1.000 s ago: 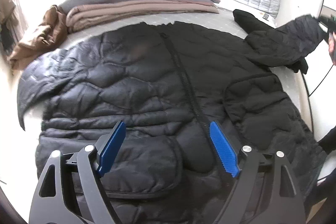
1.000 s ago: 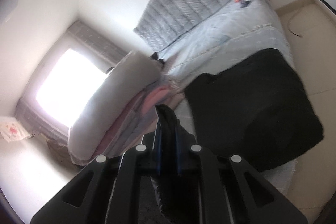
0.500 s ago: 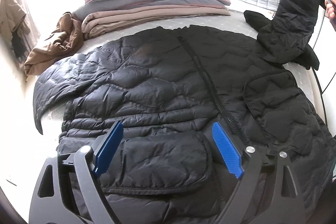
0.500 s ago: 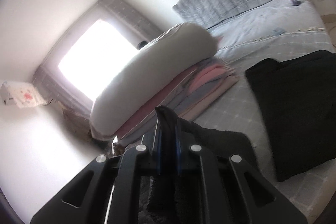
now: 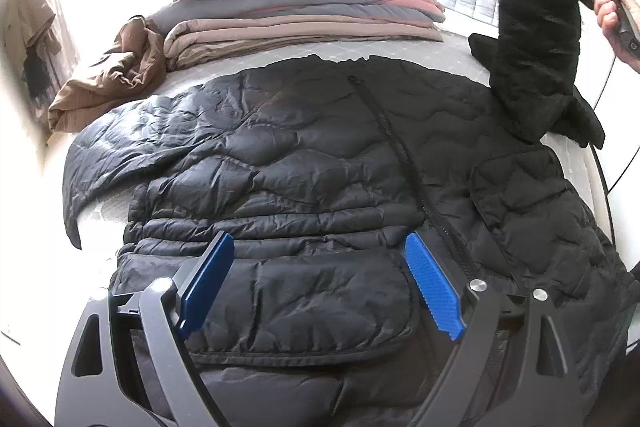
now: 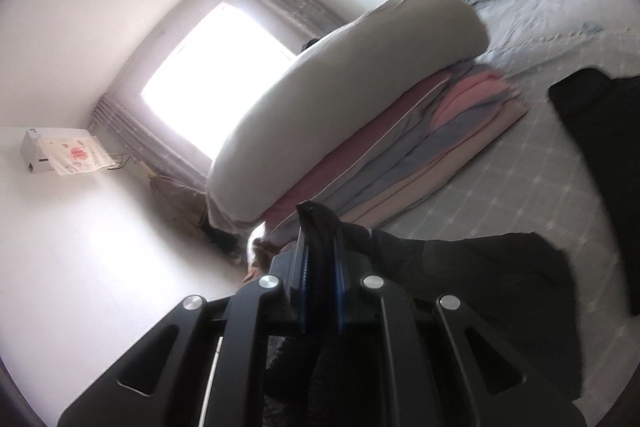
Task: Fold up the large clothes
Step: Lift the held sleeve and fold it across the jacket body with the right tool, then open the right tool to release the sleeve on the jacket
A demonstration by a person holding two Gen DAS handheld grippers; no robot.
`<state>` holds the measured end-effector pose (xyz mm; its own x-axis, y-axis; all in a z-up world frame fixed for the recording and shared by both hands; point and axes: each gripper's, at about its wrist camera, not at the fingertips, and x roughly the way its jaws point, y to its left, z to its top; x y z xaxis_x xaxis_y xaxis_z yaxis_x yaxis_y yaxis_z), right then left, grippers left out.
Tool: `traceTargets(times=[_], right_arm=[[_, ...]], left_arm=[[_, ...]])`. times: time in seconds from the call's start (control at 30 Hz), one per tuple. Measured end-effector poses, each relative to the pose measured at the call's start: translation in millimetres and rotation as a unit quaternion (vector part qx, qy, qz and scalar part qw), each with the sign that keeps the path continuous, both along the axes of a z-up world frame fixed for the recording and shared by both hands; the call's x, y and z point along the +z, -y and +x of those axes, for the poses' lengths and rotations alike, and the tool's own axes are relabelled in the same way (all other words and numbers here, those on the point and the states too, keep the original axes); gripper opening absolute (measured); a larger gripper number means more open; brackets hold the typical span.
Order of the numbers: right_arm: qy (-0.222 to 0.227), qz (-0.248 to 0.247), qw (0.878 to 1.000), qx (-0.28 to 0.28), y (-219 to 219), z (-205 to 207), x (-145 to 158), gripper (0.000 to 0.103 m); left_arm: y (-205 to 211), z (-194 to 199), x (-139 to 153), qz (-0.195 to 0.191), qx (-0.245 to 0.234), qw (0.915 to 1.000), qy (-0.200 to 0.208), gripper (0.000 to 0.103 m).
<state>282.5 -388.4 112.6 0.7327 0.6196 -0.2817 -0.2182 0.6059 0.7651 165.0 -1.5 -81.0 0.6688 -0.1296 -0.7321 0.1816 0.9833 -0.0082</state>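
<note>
A pale quilted bed (image 5: 460,47) by a bright window (image 6: 216,75), stacked folded blankets (image 5: 304,15) at the back, and the black puffer jacket (image 5: 320,163) spread front-up across it, zipper running down the middle. Left gripper (image 5: 316,283) hovers over the hem pocket, jaws spread wide, nothing pinched. Right gripper (image 6: 320,259) is clamped tight on the jacket's sleeve (image 5: 540,39), lifting it above the far corner. A crumpled brown garment (image 5: 108,79) lies at the left.

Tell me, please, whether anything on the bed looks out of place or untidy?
Yes: the brown garment lies crumpled at the bed's edge beside the neatly folded stack, partly hanging off. The black jacket lies spread flat, with one sleeve raised in the right gripper.
</note>
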Motion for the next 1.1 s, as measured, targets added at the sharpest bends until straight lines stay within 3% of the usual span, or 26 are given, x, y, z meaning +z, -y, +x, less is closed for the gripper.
traceTargets(times=[0.17, 0.37, 0.6, 0.73, 0.77, 0.8, 0.87, 1.0, 1.1], right_arm=[[-0.006, 0.033, 0.999, 0.027, -52, 15, -26, 0.011], [-0.038, 0.07, 0.996, 0.049, -119, 33, -84, 0.011], [-0.084, 0.064, 0.993, 0.055, -197, 59, -149, 0.012], [-0.114, 0.038, 0.992, 0.038, -217, 70, -183, 0.015], [-0.128, 0.031, 0.991, 0.033, -218, 73, -193, 0.021], [-0.151, 0.023, 0.988, 0.03, -220, 76, -204, 0.042], [-0.207, 0.002, 0.978, 0.035, -227, 79, -227, 0.074], [-0.207, -0.053, 0.973, 0.086, -243, 73, -237, 0.076], [-0.159, -0.03, 0.981, 0.11, -235, 64, -214, 0.078]], left_arm=[[-9, -2, 3, -0.015, 0.004, 0.9999, 0.002, 0.084], [-22, -4, 9, -0.035, 0.01, 0.9993, 0.006, 0.084], [-35, -4, 14, -0.06, 0.019, 0.998, 0.007, 0.084], [-39, -5, 16, -0.07, 0.019, 0.9974, 0.006, 0.085], [-40, -5, 16, -0.072, 0.019, 0.9972, 0.004, 0.085], [-40, -5, 16, -0.074, 0.019, 0.9971, 0.003, 0.085], [-42, -4, 16, -0.076, 0.02, 0.9969, 0.001, 0.085], [-44, -2, 14, -0.091, 0.02, 0.9956, -0.008, 0.085], [-44, -1, 13, -0.092, 0.019, 0.9955, -0.01, 0.085]])
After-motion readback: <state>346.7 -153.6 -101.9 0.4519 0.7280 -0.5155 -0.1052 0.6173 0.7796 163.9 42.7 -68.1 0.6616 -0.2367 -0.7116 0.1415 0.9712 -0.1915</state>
